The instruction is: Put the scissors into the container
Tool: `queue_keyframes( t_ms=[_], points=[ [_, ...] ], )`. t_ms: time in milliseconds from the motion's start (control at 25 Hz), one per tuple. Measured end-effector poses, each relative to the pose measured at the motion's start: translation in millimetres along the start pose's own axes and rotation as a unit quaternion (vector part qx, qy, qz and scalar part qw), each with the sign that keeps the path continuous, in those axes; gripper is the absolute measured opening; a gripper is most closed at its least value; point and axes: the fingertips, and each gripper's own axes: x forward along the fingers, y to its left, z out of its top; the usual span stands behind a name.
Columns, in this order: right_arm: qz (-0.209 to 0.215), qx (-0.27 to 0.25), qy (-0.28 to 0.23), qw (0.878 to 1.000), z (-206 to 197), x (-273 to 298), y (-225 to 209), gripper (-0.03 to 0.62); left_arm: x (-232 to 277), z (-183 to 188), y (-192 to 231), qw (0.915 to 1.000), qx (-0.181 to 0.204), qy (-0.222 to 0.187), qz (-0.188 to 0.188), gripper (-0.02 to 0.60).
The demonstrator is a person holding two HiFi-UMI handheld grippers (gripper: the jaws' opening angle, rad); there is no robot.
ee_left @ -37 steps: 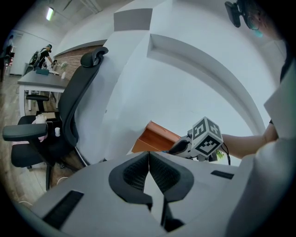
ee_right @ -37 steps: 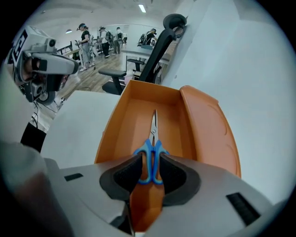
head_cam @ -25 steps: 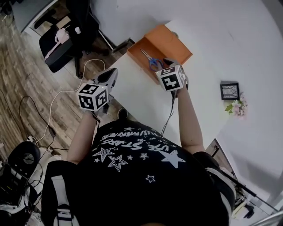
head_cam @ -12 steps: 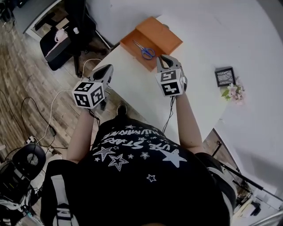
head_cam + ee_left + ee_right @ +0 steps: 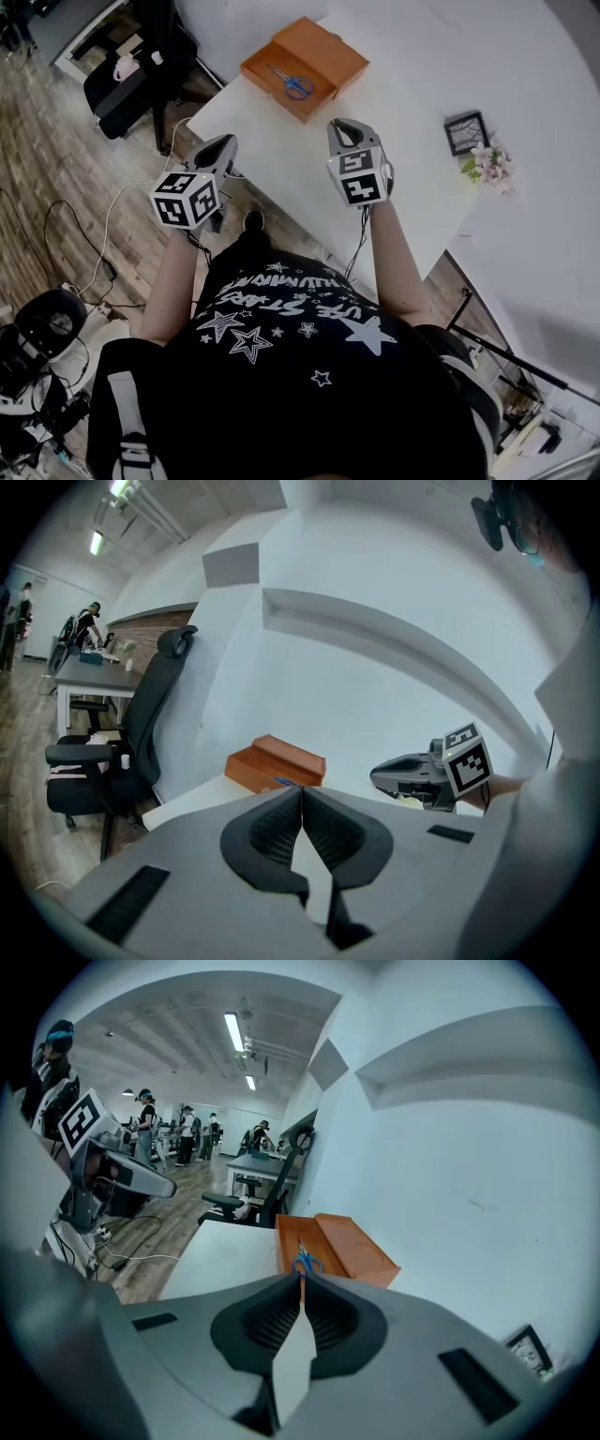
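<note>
Scissors (image 5: 291,82) with blue loop handles and thin metal blades are lying flat in the open half of the container (image 5: 323,52). It's a shallow, orange, rectangular thing at the far left corner of the smooth white surface (image 5: 281,169). Left gripper (image 5: 302,791) and right gripper (image 5: 302,1281) both have their ribbed black jaws pressed together on nothing, hanging by the surface's near edge, well apart from the container.
</note>
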Motion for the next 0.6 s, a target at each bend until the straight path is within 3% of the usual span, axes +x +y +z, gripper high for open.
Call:
queue_keyframes(
  t_ms=[600],
  points=[
    [0.010,0.014,0.004,1.000,-80.4,-103.9,43.0,0.052,-61.0,-67.5,-88.9,1.0000,0.004,0.003,-0.004,0.020]
  ],
)
